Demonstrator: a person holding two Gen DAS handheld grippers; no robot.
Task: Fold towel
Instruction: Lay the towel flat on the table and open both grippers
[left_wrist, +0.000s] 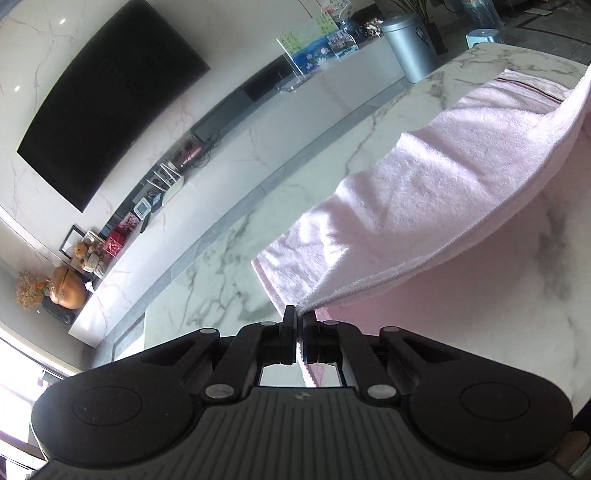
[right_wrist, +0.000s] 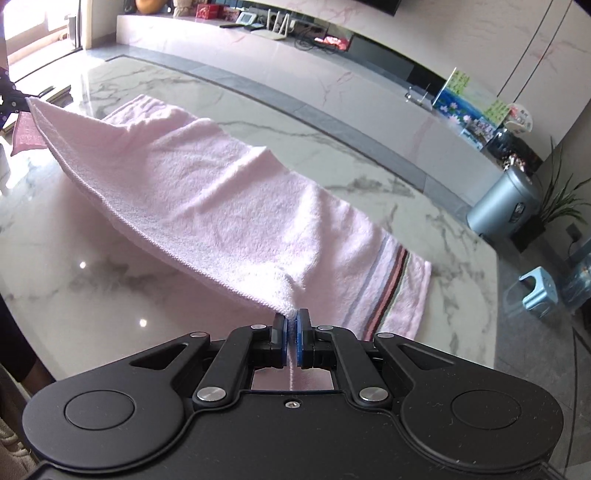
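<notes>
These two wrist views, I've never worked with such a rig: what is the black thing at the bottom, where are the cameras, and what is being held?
There is no robot arm. A person holds a two-finger gripper in each hand, and each carries a fisheye camera looking forward along its fingers, so the black shape at the bottom is the tool itself. In the left wrist view, the left gripper is shut on a corner of the pink towel. In the right wrist view, the right gripper is shut on another corner. The near edge hangs lifted between them, while the far part, with its striped end, lies on the marble table. A grey bin stands on the floor beyond.
</notes>
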